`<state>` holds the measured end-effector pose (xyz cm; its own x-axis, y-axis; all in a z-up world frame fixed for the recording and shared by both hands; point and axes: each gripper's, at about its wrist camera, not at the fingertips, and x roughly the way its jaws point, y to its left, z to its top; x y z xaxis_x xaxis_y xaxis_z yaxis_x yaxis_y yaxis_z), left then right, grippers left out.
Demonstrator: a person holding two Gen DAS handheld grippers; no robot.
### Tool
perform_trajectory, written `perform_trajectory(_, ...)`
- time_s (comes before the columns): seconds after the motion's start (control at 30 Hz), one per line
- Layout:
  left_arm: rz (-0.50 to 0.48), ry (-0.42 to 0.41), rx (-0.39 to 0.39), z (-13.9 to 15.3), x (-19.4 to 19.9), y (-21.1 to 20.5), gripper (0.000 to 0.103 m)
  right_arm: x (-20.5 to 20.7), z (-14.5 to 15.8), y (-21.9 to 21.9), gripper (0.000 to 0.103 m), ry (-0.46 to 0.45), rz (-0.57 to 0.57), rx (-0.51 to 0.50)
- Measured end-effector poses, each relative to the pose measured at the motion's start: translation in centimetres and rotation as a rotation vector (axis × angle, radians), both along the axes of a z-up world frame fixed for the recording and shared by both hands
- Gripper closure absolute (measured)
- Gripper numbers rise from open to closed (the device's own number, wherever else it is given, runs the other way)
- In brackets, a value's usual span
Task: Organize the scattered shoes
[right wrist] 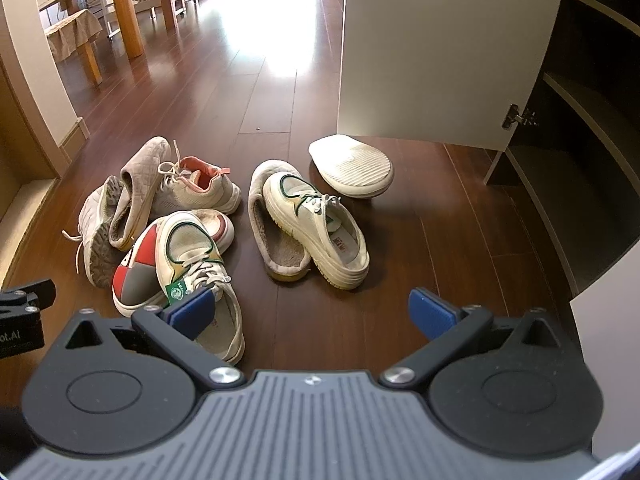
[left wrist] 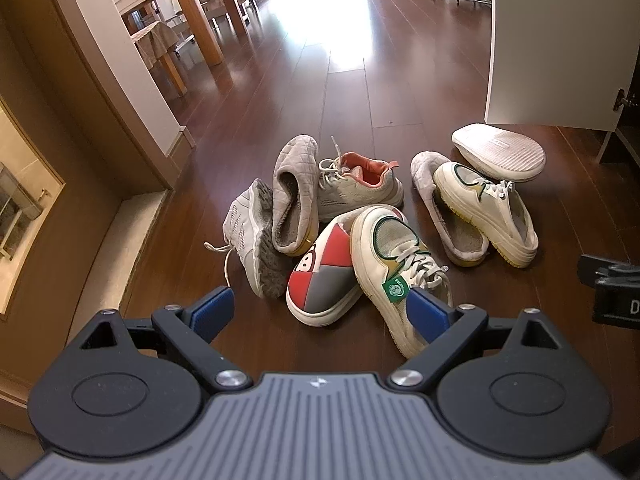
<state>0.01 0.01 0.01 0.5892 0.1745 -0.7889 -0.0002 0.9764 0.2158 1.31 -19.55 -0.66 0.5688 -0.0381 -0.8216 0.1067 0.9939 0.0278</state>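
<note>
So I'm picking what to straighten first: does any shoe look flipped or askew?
Yes. The white slipper by the cabinet door lies sole-up, the grey sneaker at the pile's left is tipped on its side, tread showing, and a quilted grey slipper leans on it.

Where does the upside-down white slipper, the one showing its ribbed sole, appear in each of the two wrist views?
Left wrist: upside-down white slipper sits right of centre, at the far right end of the pile.
Right wrist: it sits near the centre, beyond the other shoes.
Shared landmark: the white cabinet door just behind it.
</note>
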Motion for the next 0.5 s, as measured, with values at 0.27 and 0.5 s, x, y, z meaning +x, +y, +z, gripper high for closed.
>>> perform_trajectory(0.27, -0.004, 0.000, 0.007, 0.54, 0.32, 0.29, 0.008, -0.04, -0.23, 0.09, 0.001, -0.006, 0.013, -0.007)
perform_trajectory(0.5, -0.008, 0.000, 0.014, 1.01, 0.62, 0.51, 0.008, 0.01, -0.33, 0.24, 0.001, 0.005, 0.020, -0.005)
